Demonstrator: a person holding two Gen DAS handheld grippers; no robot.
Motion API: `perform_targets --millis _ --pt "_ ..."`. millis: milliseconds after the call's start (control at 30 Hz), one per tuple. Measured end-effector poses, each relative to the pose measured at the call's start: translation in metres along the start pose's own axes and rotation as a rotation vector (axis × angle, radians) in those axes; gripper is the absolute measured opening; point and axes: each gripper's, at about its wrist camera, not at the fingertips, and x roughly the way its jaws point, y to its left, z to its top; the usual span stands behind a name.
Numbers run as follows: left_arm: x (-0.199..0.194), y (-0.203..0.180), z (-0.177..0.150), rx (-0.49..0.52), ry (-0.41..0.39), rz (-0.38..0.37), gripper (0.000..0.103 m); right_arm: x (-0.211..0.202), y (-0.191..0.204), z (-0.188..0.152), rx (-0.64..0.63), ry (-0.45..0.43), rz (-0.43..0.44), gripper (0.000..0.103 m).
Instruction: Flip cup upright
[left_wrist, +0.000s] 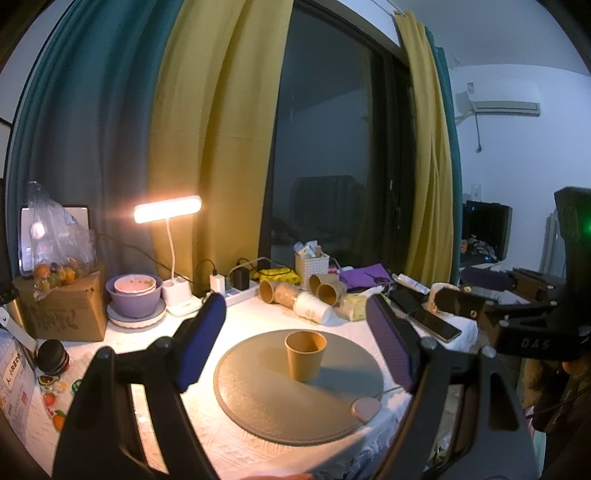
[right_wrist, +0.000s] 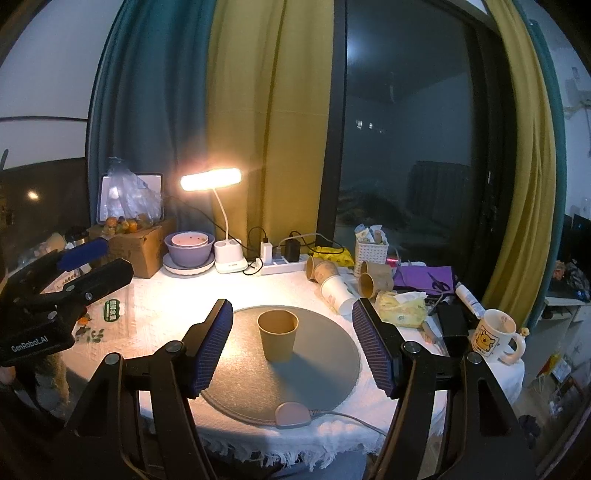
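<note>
A brown paper cup (left_wrist: 305, 355) stands upright, mouth up, on a round grey mat (left_wrist: 258, 406). It also shows in the right wrist view (right_wrist: 277, 335) on the same mat (right_wrist: 325, 369). My left gripper (left_wrist: 295, 332) is open and empty, its blue pads wide apart, held back from the cup. My right gripper (right_wrist: 291, 343) is open and empty too, the cup between and beyond its pads. The right gripper's body shows at the right of the left wrist view (left_wrist: 517, 332); the left gripper shows at the left of the right wrist view (right_wrist: 74, 273).
Several paper cups (right_wrist: 332, 280) lie on their sides at the back of the white-clothed table (right_wrist: 155, 310). A lit desk lamp (right_wrist: 210, 179), stacked bowls (right_wrist: 189, 249), a power strip (right_wrist: 280, 264), a cardboard box (right_wrist: 140, 247), a mug (right_wrist: 495, 334), phones (left_wrist: 432, 321) and a cabled puck (right_wrist: 291, 415) crowd it.
</note>
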Motion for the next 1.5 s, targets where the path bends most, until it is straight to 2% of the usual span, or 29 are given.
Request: perform_targets --millis 1500 --pt "-0.0005 -0.0046 0.0007 -0.002 0.001 -0.001 0.079 0.0015 -0.0041 -0.0026 0.002 0.004 0.002 0.07"
